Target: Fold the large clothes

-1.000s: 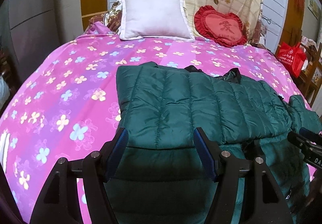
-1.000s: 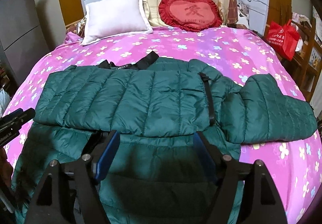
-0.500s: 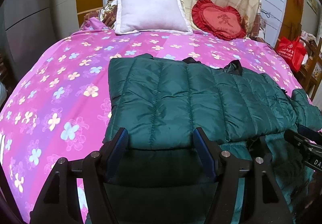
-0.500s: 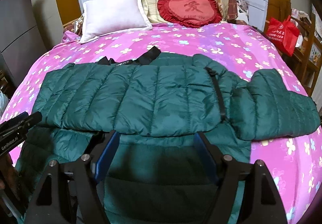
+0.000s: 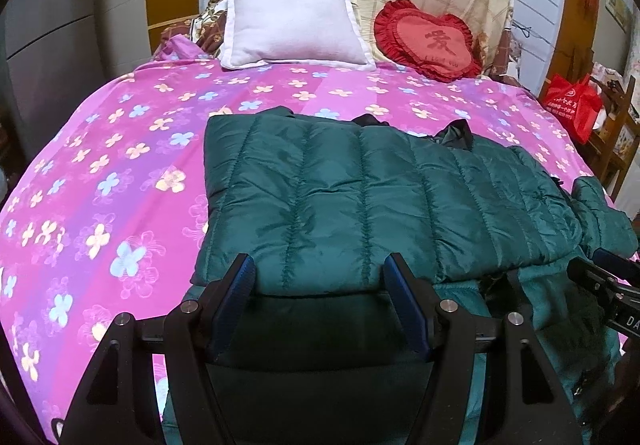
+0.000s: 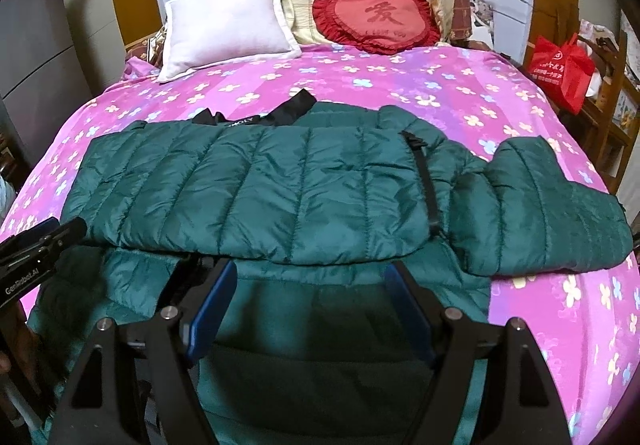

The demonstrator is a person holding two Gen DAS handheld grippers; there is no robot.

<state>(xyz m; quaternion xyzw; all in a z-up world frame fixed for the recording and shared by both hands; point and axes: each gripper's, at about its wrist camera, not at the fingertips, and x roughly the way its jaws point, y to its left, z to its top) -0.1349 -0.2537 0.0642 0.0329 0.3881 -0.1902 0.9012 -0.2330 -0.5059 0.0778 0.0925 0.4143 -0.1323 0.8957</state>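
Note:
A dark green quilted jacket (image 5: 360, 197) lies across the bed, its upper half folded toward me over the lower part. One sleeve (image 6: 540, 205) sticks out to the right on the sheet, and a black collar lining (image 6: 288, 111) shows at the far edge. My left gripper (image 5: 320, 271) is open above the near fold edge at the jacket's left end. My right gripper (image 6: 312, 277) is open above the fold edge further right. No pad presses on the fabric. Each gripper shows at the edge of the other's view: the right gripper (image 5: 604, 277), the left gripper (image 6: 40, 241).
The bed has a pink flowered sheet (image 5: 120, 165). A white pillow (image 5: 292, 25) and a red heart cushion (image 5: 428, 41) lean at the headboard. A red bag (image 5: 572, 105) and wooden furniture (image 6: 612, 117) stand right of the bed, and a grey cabinet (image 5: 48, 45) stands to its left.
The left wrist view has shifted slightly, so the jacket sits a little further left in it. The jacket lies as before and both grippers have stayed open.

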